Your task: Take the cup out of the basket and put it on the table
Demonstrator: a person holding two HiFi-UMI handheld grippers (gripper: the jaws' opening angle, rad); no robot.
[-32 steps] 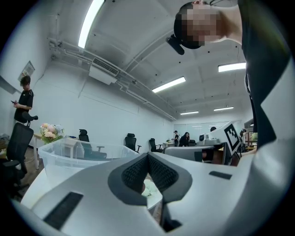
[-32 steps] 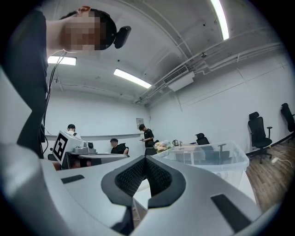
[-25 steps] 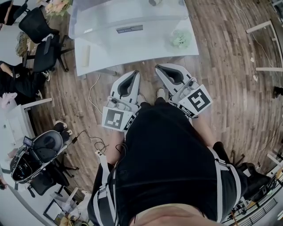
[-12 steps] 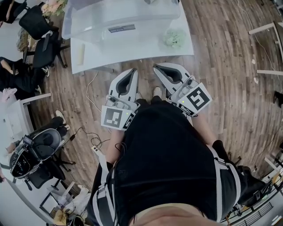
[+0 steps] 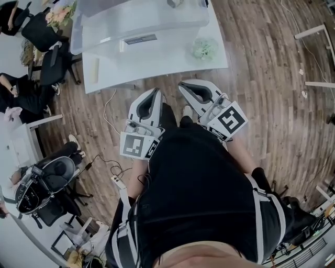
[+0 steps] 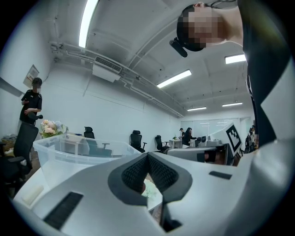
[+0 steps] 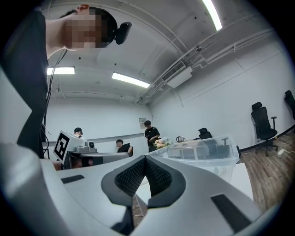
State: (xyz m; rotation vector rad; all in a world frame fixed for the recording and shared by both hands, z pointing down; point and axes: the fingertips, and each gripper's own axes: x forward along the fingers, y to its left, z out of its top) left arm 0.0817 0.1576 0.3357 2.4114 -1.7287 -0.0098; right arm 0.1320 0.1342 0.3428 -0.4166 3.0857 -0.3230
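Clear plastic forms the basket (image 5: 78, 36), a large see-through bin standing on the white bench (image 5: 157, 63) at the top of the head view. At that view's top edge, within the basket's outline, a small grey rounded shape (image 5: 174, 2) shows; whether this is the cup cannot be told. On the bare bench in front of the basket lie a pale green crumpled bundle (image 5: 203, 48) to the right and a cream block (image 5: 95, 69) to the left, well apart from each other.

Both grippers are held side by side in front of the person's dark torso, over the wood-plank floor (image 5: 272, 104), pointing toward the bench and short of its near edge. Neither touches the basket.

The left gripper (image 5: 155, 91) has its jaws closed, the ribbed pads meeting at the tips with nothing between them, as its own view (image 6: 147, 154) shows; the basket (image 6: 60, 150) stands ahead to the left there.

The right gripper (image 5: 183, 84) likewise has its jaws closed and empty (image 7: 145, 157), with the basket (image 7: 207, 152) ahead to the right.

Black office chairs (image 5: 49, 57) stand left of the bench, and a cable (image 5: 107, 112) trails across the floor.
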